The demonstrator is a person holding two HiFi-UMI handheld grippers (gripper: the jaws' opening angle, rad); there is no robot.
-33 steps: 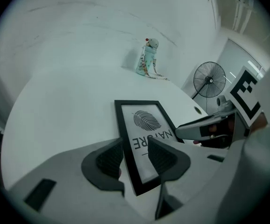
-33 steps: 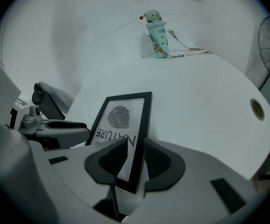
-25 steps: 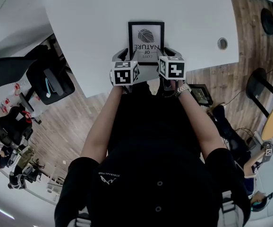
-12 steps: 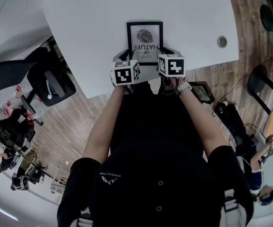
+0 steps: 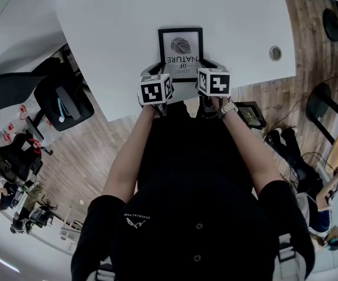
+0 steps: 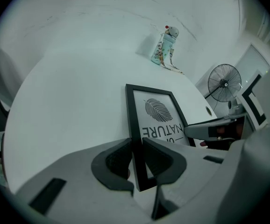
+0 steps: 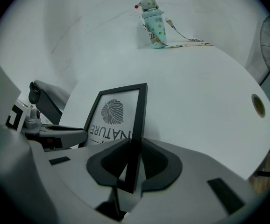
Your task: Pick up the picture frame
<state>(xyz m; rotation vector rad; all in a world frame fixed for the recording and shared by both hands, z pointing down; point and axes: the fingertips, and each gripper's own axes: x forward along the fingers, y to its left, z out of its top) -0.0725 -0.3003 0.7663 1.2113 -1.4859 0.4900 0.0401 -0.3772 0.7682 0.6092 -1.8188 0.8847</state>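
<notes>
A black picture frame [image 5: 180,44] with a leaf print lies flat near the front edge of the white table [image 5: 110,34]. My left gripper [image 5: 160,69] straddles the frame's left bar [image 6: 136,125]; its jaws are closing, and both pads [image 6: 121,157] meet that bar in the left gripper view [image 6: 136,150]. My right gripper [image 5: 203,69] straddles the right bar [image 7: 139,115]. Its jaws are also closing, with the pads [image 7: 151,160] against the bar in the right gripper view [image 7: 135,155]. Each gripper shows in the other's view, beside the print.
A small patterned fabric figure [image 6: 167,48] [image 7: 152,24] stands at the table's far side. A round cable hole [image 5: 275,53] [image 7: 258,105] is at the right of the tabletop. Office chairs [image 5: 58,98] stand on the wood floor at the left, and a fan [image 6: 224,84] stands beyond the table.
Both grippers kept their place over the frame's near corners. The picture frame has not visibly shifted on the table.
</notes>
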